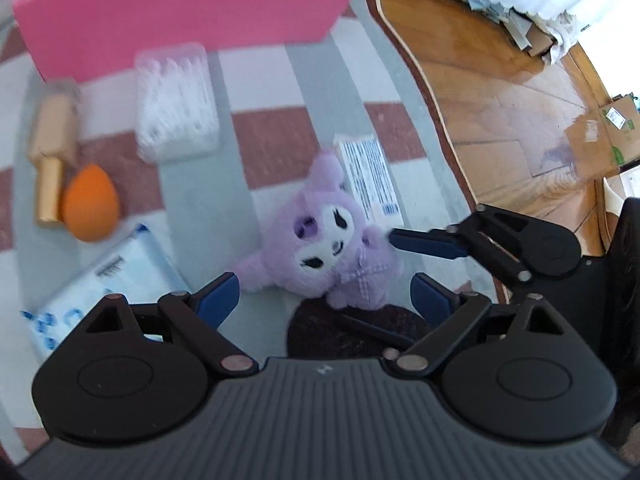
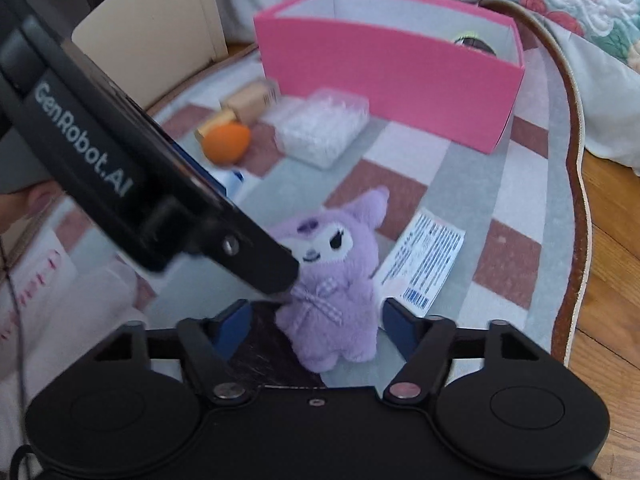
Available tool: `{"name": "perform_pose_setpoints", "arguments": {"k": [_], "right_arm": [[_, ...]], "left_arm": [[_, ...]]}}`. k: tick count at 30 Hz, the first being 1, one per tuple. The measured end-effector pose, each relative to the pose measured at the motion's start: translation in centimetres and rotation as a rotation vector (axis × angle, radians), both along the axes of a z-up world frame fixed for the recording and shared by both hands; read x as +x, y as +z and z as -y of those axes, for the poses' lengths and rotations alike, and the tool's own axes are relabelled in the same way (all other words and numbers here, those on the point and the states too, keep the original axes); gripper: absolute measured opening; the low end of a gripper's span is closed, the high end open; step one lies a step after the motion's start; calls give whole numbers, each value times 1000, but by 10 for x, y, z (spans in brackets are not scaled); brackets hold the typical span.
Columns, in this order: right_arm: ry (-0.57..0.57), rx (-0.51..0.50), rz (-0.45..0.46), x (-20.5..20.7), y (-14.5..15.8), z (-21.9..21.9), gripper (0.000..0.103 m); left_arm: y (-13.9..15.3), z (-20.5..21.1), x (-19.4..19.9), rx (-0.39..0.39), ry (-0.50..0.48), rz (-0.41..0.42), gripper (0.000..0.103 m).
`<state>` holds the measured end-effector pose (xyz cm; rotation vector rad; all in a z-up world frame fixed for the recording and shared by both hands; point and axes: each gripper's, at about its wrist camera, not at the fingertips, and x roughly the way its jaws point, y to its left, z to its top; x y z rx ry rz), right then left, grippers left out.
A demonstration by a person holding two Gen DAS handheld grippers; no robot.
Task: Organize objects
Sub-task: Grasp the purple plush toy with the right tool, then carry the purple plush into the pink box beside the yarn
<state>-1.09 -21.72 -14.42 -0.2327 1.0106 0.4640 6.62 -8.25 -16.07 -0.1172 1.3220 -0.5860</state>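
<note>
Both claws hover over the purple plush toy, low centre of each view. The right gripper has jaws spread, straddling the toy's legs, pads not pressing. The left gripper is open too, plush just ahead of its fingertips. Beyond lie a printed white packet, clear cotton-swab box, orange makeup sponge, then the pink box at upper centre, probably the toy's destination.

Pink box cut off at top, blurred clear case, dark item half-hidden inside.
</note>
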Motion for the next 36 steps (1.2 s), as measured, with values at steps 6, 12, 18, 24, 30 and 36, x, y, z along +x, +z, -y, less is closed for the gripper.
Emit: {"name": "perform_pose_setpoints", "arguments": {"k": [6, 12, 18, 24, 30, 36], "right_arm": [[-11, -83, 26, -5, -10, -11, 55], [-192, 97, -85, 5, -5, 3, 50], [-296, 156, -105, 5, -8, 7, 52], [-308, 148, -66, -6, -5, 7, 46], [-319, 190, -26, -10, 11, 6, 45], [-350, 238, -43, -11, 15, 8, 45]], "left_arm": [[-22, 4, 0, -22, 54, -41, 81], [-26, -8, -1, -121, 124, -62, 58], [-34, -3, -5, -115, 155, -33, 55], [-31, -7, -10, -176, 164, -24, 42], [-10, -2, -18, -158, 121, 59, 42], [-4, -6, -18, -148, 100, 36, 44]]}}
